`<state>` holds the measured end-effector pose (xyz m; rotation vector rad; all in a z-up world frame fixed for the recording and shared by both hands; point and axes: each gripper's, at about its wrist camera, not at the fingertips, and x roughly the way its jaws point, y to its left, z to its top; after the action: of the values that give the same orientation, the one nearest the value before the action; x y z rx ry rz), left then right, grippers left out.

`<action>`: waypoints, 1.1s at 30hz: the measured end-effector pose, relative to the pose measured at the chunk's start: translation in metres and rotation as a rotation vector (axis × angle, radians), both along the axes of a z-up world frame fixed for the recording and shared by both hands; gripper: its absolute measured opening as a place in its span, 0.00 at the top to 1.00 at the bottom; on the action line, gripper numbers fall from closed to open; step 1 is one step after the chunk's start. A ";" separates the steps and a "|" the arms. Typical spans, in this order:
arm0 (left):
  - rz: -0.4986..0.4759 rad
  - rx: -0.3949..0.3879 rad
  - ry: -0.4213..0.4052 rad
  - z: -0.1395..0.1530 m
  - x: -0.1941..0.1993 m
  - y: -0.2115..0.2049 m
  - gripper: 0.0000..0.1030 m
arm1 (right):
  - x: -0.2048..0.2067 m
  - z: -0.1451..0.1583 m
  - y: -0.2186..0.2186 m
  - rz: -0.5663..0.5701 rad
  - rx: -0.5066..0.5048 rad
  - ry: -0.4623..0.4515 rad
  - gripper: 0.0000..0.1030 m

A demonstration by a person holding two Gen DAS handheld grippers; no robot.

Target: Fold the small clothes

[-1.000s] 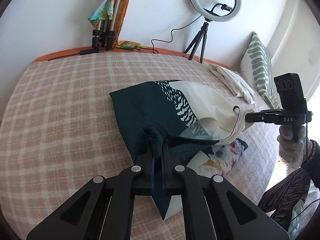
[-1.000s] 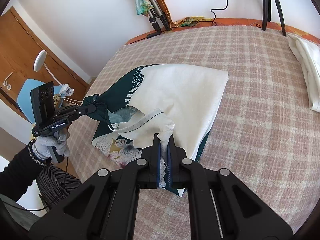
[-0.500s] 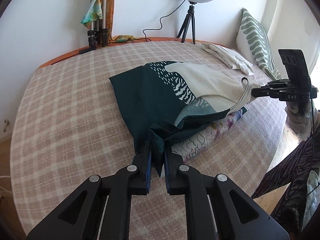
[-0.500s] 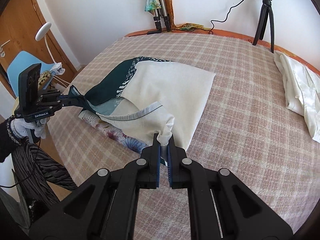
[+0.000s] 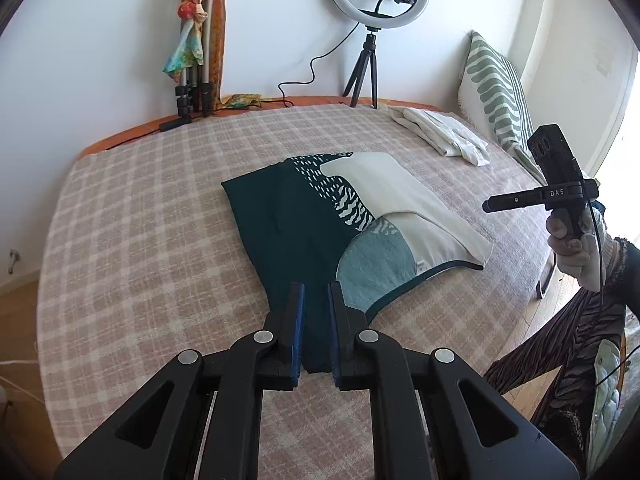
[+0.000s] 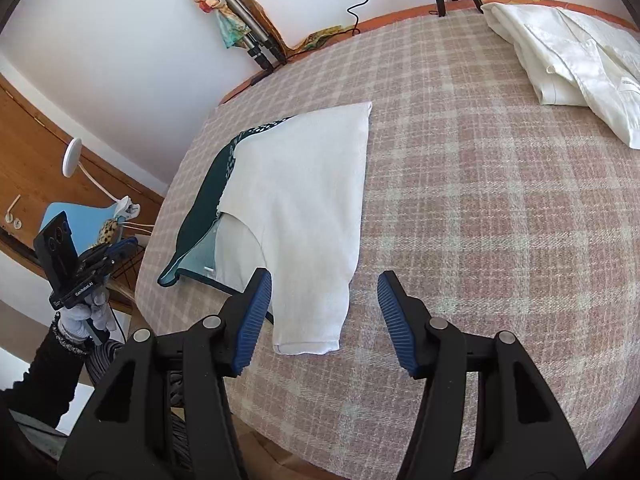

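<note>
A small dark-green, teal and cream garment (image 5: 320, 224) lies folded flat on the plaid bed cover (image 5: 140, 240). My left gripper (image 5: 316, 300) is slightly open just above its dark near corner, which lies between the fingers. In the right wrist view the same garment (image 6: 304, 200) shows its cream side. My right gripper (image 6: 324, 300) is wide open over the cream sleeve end and holds nothing. The right gripper also shows in the left wrist view (image 5: 486, 205), off the bed's right edge.
A folded white garment (image 5: 440, 132) lies at the far right of the bed, next to a striped pillow (image 5: 496, 92). A ring light on a tripod (image 5: 376, 0) and bundled stands (image 5: 196, 60) are at the wall. The bed edge (image 6: 320, 440) is near.
Both grippers have lowered the garment edge onto the bed and opened. The garment now lies flat, covering the floral layer. The right gripper has pulled back from the cloth.
</note>
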<state>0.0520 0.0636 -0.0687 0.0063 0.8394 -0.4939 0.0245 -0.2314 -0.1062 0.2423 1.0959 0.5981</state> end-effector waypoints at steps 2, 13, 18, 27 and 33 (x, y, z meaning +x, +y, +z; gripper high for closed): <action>0.017 0.005 0.002 -0.009 0.013 -0.009 0.91 | 0.004 0.000 0.007 -0.009 -0.022 -0.017 0.43; -0.029 0.066 0.125 -0.063 0.020 -0.036 0.90 | 0.020 -0.007 0.080 0.095 -0.195 -0.110 0.44; 0.028 -0.001 0.112 -0.042 0.029 -0.019 0.90 | 0.023 -0.013 0.092 0.169 -0.208 -0.084 0.48; 0.117 -0.146 0.036 0.004 0.101 -0.040 0.88 | 0.083 0.029 0.108 0.054 -0.072 -0.153 0.70; 0.131 -0.170 0.101 -0.011 0.151 -0.064 0.88 | 0.116 0.025 0.158 0.092 -0.122 -0.158 0.71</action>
<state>0.2028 -0.0004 -0.0797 -0.2305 0.8882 -0.4440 0.1403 -0.0732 -0.0812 0.0383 0.9901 0.6188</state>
